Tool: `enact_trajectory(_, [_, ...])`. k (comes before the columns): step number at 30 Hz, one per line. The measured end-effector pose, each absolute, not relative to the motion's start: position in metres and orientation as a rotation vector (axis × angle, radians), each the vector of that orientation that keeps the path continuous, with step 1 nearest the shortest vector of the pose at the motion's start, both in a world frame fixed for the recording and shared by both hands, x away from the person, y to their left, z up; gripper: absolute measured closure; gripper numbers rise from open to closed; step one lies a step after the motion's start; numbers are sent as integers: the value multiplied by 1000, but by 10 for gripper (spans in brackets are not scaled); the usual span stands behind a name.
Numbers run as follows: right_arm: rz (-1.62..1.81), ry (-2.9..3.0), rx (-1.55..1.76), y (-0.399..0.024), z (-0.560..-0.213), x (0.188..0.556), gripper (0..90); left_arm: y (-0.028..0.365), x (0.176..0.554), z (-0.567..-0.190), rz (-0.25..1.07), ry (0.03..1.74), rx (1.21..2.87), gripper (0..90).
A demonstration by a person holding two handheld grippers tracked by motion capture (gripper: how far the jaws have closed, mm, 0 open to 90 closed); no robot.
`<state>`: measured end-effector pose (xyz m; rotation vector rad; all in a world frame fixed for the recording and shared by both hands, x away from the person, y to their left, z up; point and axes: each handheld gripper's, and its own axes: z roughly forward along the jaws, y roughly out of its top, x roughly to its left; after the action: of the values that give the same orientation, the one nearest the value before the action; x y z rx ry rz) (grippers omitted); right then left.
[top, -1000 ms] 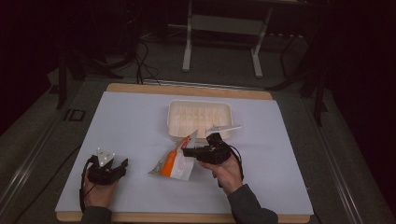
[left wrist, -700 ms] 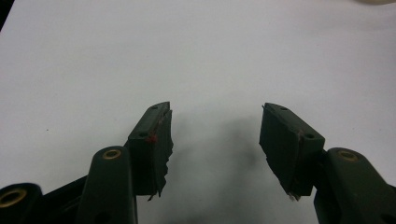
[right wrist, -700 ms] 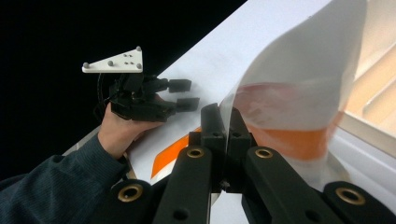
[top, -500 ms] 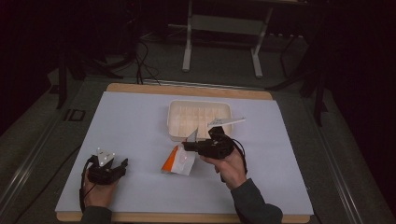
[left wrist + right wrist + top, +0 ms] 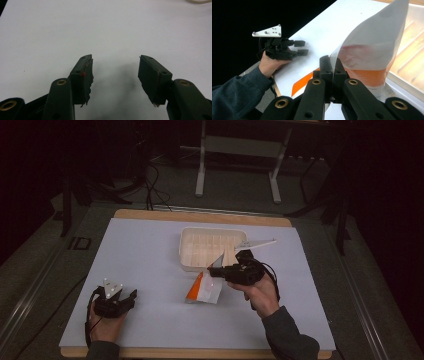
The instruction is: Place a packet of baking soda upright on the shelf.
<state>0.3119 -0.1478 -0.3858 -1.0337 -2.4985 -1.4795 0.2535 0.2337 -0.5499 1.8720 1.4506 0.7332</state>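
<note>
- Near the middle of the table [image 5: 150, 250], the right gripper [image 5: 214, 271] has its jaws pinched tight on the edge of a white and orange pouch [image 5: 204, 289], so that's a proper grip on the thin film.
- In the right gripper view the pouch [image 5: 372, 55] rises up from between the jaws, white on top with an orange band lower down, and it looks see-through in places.
- In the high view the pouch hangs below the right gripper with its lower end on or just over the white table cover; can't tell if it's actually touching.
- Just behind the right gripper is a shallow white tray [image 5: 192, 245] with ribbed sections, and a pale flat piece [image 5: 260, 242] sticks out past its right rim.
- The left gripper [image 5: 131, 298] is well apart, down at the near left of the table, in the person's left hand [image 5: 102, 325].
- The left gripper view has its jaws spread wide with nothing between them, just bare white table cover [image 5: 105, 32] underneath.
- Nothing sits between the two grippers.
</note>
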Motion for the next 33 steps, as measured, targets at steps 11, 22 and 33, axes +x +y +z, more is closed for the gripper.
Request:
enact_trajectory(11, [-1480, -2559, -1014, -164, -361, 315, 900, 234, 254, -550, 734, 1450, 1872, 448])
enact_trajectory(22, [-1483, -2620, -1018, -176, -339, 323, 900, 233, 254, -550, 731, 1449, 1872, 447])
enact_trajectory(33, [-1461, -2670, -1040, -187, -332, 338, 900, 233, 254, -550, 728, 1450, 1869, 446])
